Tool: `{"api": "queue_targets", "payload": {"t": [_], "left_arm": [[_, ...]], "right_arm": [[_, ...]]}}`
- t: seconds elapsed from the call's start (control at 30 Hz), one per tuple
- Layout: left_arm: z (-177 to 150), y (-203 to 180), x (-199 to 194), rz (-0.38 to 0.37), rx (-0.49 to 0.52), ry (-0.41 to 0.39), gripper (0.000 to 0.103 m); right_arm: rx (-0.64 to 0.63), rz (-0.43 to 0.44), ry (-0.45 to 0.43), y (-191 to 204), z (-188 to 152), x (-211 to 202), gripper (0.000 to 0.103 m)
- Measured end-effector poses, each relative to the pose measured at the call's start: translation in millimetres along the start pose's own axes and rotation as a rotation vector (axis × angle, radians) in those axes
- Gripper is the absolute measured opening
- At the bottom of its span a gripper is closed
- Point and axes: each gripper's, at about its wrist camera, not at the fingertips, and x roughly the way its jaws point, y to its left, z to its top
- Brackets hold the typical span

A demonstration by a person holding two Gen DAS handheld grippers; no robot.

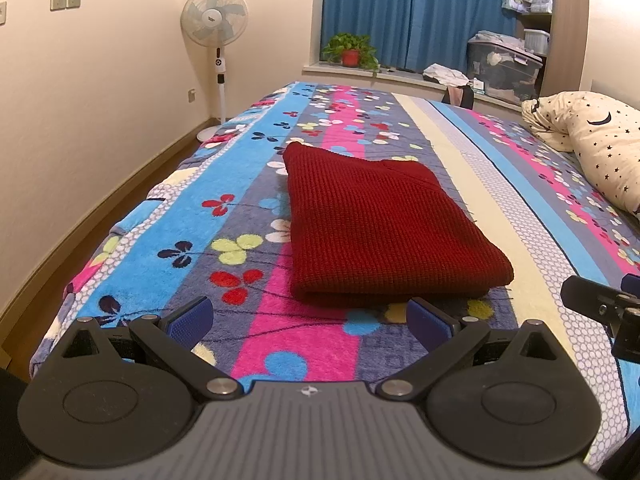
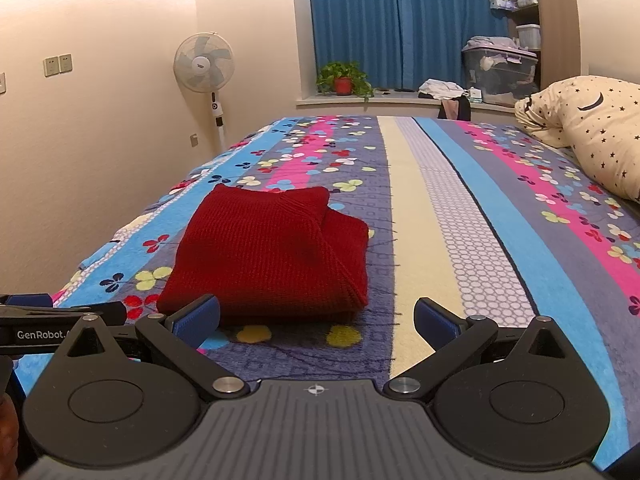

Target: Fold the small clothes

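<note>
A dark red knitted garment lies folded into a thick rectangle on the flowered bed blanket. My left gripper is open and empty, just in front of the garment's near edge. In the right wrist view the same garment lies ahead and to the left. My right gripper is open and empty, with its left fingertip close to the garment's near edge. The right gripper also shows at the right edge of the left wrist view.
A star-patterned pillow lies at the bed's right side. A standing fan is by the left wall. A windowsill holds a potted plant, loose clothes and a plastic storage box. The bed edge drops off on the left.
</note>
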Motion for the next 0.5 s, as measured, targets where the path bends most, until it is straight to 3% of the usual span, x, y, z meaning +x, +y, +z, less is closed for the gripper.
{"api": "queue_targets", "payload": {"t": [0.5], "left_arm": [[0.5, -1.3, 0.1, -0.001, 0.000, -0.001, 0.103]], "right_arm": [[-0.002, 0.001, -0.001, 0.1, -0.2, -0.2, 0.102]]}}
